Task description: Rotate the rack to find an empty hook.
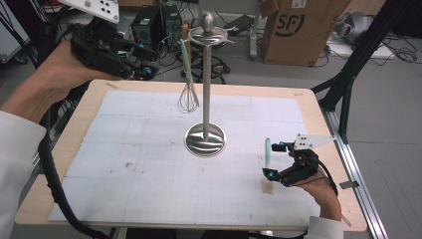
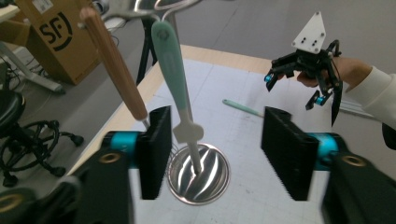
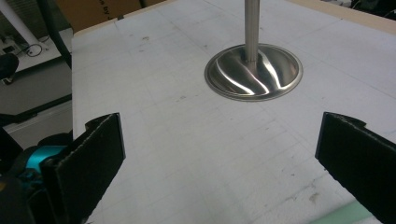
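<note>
A steel utensil stand (image 1: 205,84) rises from a round base (image 1: 205,139) at the middle of the white mat. From its top hangs a whisk (image 1: 188,74) with a mint-green handle (image 2: 173,70); a wooden-handled utensil (image 2: 114,65) hangs beside it. My left gripper (image 1: 147,62) is held high at the upper left, level with the whisk. In the left gripper view the green handle lies between the jaws (image 2: 217,116), close to the left pad, with a wide gap to the right pad. My right gripper (image 1: 276,160) rests low at the right, open, nothing between its jaws (image 3: 219,126). A mint-green utensil (image 1: 267,152) lies just left of it.
A cardboard box (image 1: 298,30) stands on the floor behind the table. Black frame legs (image 1: 348,89) stand off the right edge. An office chair base (image 2: 28,135) and equipment sit beyond the far left corner. The stand's base (image 3: 254,72) lies ahead of the right gripper.
</note>
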The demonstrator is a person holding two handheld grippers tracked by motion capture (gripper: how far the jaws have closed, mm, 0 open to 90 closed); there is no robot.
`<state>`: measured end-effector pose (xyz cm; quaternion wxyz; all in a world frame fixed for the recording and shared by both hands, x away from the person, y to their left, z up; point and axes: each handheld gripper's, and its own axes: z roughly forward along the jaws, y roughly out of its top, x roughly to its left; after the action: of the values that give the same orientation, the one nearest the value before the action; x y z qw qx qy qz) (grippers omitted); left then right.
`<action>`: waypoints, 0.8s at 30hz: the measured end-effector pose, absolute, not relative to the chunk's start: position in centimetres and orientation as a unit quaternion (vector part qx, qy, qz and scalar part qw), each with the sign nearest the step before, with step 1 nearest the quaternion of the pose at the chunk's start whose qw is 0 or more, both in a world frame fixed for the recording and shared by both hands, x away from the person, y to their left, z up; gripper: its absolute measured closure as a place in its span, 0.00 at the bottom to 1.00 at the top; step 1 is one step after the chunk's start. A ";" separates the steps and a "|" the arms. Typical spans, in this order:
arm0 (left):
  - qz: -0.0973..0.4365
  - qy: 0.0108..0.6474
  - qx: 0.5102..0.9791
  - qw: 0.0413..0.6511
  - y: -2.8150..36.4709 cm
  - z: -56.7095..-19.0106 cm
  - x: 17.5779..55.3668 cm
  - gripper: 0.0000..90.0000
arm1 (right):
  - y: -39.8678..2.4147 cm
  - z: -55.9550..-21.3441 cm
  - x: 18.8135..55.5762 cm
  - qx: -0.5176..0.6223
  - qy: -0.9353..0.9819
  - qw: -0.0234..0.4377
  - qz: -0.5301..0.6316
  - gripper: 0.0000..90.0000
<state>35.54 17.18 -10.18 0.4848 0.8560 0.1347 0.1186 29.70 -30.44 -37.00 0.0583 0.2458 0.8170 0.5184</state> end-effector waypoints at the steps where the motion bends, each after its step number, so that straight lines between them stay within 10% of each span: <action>1: 0.119 0.136 0.856 0.485 17.0 -10.1 35.6 0.62 | -30.4 -37.0 29.7 0.248 0.817 0.056 0.518 0.00; 10: 0.101 0.120 0.858 0.488 15.4 -9.4 36.3 0.94 | -30.3 -36.9 29.6 0.244 0.818 0.058 0.517 0.00; 24: 0.115 0.114 0.861 0.482 13.3 -9.0 38.4 1.00 | -29.9 -37.0 29.7 0.241 0.821 0.053 0.515 0.00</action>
<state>38.38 13.33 -8.95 0.4822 0.8608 0.1144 0.1154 29.66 -29.90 -37.02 0.0531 0.2414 0.8211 0.5145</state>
